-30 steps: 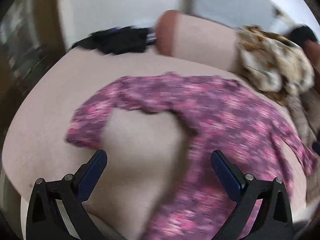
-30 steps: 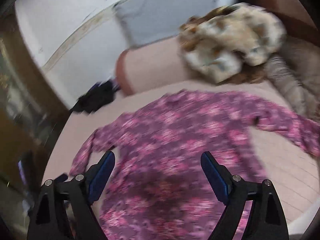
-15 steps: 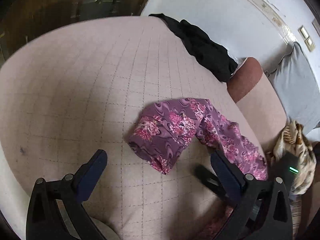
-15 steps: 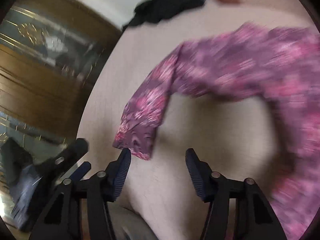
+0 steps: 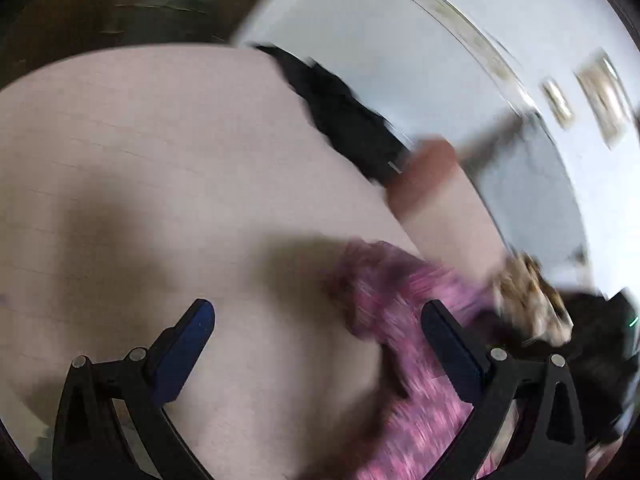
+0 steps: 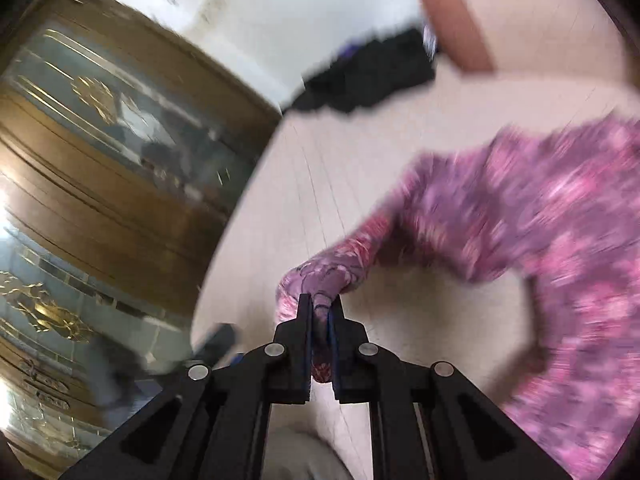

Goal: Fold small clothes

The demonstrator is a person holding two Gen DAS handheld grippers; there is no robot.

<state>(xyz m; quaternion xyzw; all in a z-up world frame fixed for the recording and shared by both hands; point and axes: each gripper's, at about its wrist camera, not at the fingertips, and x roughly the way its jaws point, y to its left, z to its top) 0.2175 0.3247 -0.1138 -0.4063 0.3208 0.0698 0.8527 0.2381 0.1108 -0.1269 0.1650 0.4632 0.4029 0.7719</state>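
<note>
Right claw (image 6: 320, 312): pinched tight on sleeve cuff (image 6: 320, 280) of purple floral top (image 6: 540, 240); garment trails to its right across the bed (image 6: 320, 184). Left claw (image 5: 316, 344): spread wide, empty, top just beyond its right finger. Step: sleeve fold. Next, likely: carry cuff across body, release flat.

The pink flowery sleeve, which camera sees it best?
The right wrist view. There the right gripper is shut on the sleeve, whose end looks sharp and close. The left wrist view shows the purple floral top only as a blur beside the open left gripper.
</note>
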